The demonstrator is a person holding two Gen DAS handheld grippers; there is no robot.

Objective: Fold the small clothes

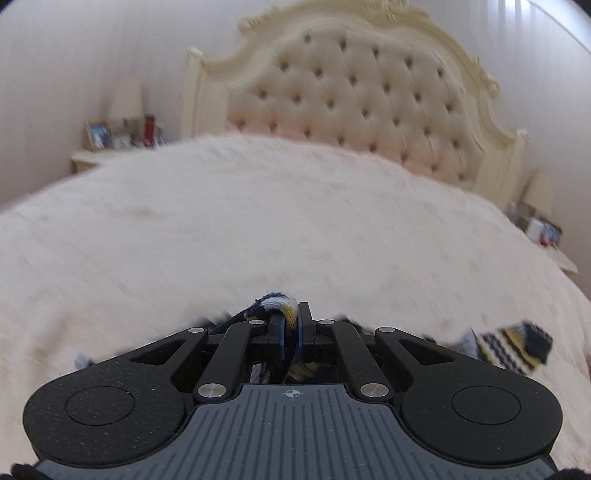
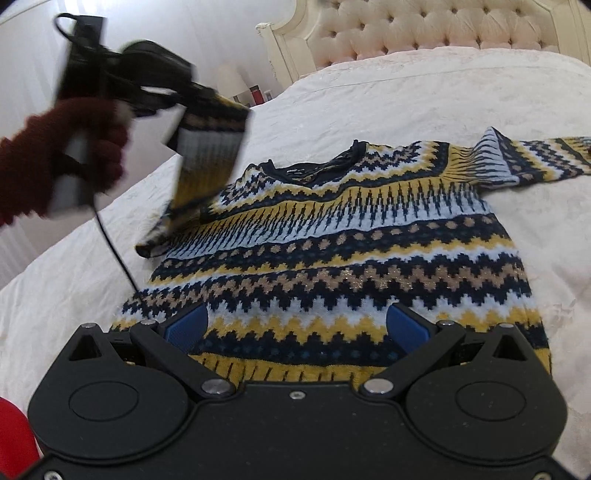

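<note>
Sweater (image 2: 351, 236) lies face up and flat on the bed (image 2: 424, 92), neckline toward the headboard (image 2: 443, 29), hem nearest us.

We're on the first sleeve fold. Left tongs (image 1: 290, 328) are pressed together, pinching the cuff of the left sleeve (image 2: 210, 147); in the right wrist view that sleeve hangs lifted off the bed, left of the sweater's shoulder, blurred, so likely mid-swing. Left hand (image 2: 81, 147) in a dark red glove carries that unit, cable (image 2: 114, 243) trailing toward the sweater's lower left edge.

Right tongs (image 2: 299, 325) are spread wide, holding nothing, hovering over the sweater's hem. Can't tell if the blue pads (image 2: 188, 328) touch the knit.

Right sleeve (image 2: 528, 158) lies stretched out away from the sweater body, not yet folded.

Next move, our read: carry the cuff across the sweater's chest, lay the sleeve flat on the body, release. Right tongs could pin the body so it doesn't drag. Watch the cable doesn't snag the knit.
</note>
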